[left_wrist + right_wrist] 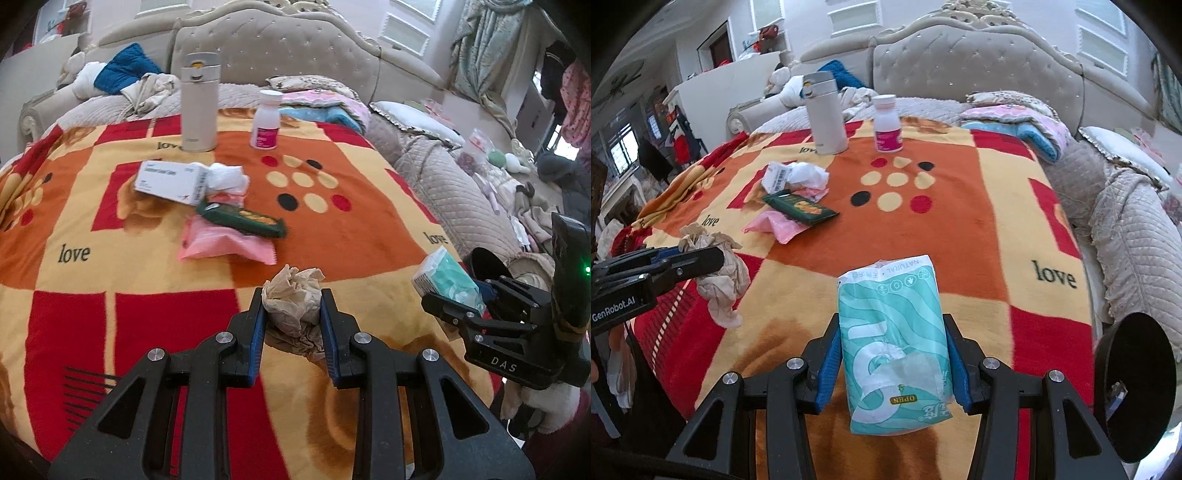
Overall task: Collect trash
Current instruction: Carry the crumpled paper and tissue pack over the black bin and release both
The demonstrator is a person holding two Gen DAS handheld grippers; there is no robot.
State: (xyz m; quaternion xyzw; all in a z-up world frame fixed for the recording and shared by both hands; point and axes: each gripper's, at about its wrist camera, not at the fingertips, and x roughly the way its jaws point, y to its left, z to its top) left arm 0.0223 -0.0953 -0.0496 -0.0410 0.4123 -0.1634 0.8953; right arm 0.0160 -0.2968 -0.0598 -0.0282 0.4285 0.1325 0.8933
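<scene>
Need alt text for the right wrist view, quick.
The right gripper clamps a teal tissue pack above a red, orange and yellow blanket. At left, the left gripper holds crumpled beige paper; farther back lie wrappers, a flask and a pill bottle.

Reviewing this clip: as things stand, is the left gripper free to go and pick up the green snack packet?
Probably not yet: the left gripper is shut on crumpled brown paper. The green snack packet lies unobstructed atop the pink packet.
</scene>
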